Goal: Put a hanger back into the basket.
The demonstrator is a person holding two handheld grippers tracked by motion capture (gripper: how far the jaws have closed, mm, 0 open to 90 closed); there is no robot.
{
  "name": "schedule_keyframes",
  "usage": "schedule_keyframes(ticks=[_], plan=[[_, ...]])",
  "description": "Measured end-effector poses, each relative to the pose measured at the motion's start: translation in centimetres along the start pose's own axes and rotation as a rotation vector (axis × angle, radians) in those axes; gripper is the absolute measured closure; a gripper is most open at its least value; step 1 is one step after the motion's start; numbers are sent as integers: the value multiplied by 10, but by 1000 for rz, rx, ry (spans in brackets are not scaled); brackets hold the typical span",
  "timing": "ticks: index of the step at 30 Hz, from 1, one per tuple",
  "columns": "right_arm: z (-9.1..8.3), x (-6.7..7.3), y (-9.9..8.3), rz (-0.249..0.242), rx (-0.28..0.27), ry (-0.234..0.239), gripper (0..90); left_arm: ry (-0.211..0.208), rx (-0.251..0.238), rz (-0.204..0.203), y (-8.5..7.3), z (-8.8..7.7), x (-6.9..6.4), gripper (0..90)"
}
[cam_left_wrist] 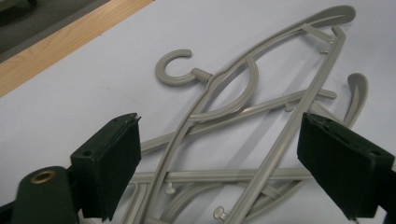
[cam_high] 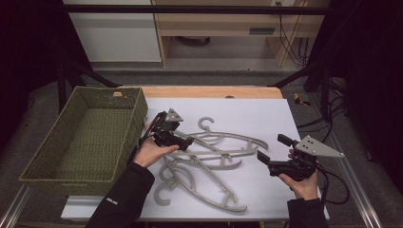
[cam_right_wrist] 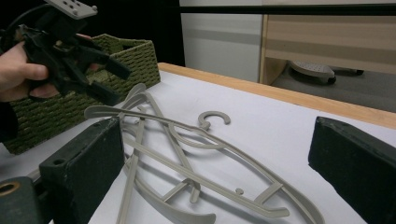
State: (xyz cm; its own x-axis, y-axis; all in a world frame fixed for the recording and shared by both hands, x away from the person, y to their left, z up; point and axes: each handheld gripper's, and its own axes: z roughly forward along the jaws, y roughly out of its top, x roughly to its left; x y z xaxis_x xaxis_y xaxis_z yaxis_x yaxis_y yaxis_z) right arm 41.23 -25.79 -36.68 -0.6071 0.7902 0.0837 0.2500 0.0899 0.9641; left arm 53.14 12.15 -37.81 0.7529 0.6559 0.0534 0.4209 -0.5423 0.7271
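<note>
- High view: pile of grey hangers (cam_high: 209, 156) tangled at centre frame on the white tabletop (cam_high: 266, 118); green woven basket (cam_high: 85, 137) at left frame, nothing inside as far as visible. Left gripper (cam_high: 183, 141) over the left end of the pile, jaws spread, nothing clamped. Right gripper (cam_high: 266, 161) at right frame, apart from the pile, jaws spread and holding nothing.
- Left gripper view: own two black jaws wide apart at lower left and lower right, bars of the hangers (cam_left_wrist: 261, 116) lying between and beyond them, pads not pressing on any bar. One hook (cam_left_wrist: 175, 70) curled at upper centre.
- Right gripper view: own jaws wide apart at the bottom corners, nothing between the pads. Hangers (cam_right_wrist: 196, 154) spread across centre frame, basket (cam_right_wrist: 93, 88) at upper left, left gripper (cam_right_wrist: 100, 77) at upper left in a hand, poised above the near end of the pile.
- Progress, judged from the layout: likely clearing hangers into the basket, barely begun. No hanger yet in the basket, none lifted; first grasp apparently being lined up, whole pile still to move.
</note>
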Motion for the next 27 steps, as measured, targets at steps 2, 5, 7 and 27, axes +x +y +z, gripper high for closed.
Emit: schedule_keyframes(ticks=[2,5,7,27], plan=[[1,0,0,1,0,3,37,-5,10,-4,-1,8,3,139],[2,0,-1,-2,4,2,35,-13,30,-10,-3,19,8,155],[1,0,-1,2,3,3,36,-16,48,-16,-5,25,11,165],[4,0,-2,0,11,11,39,23,204,-44,-26,73,34,439]])
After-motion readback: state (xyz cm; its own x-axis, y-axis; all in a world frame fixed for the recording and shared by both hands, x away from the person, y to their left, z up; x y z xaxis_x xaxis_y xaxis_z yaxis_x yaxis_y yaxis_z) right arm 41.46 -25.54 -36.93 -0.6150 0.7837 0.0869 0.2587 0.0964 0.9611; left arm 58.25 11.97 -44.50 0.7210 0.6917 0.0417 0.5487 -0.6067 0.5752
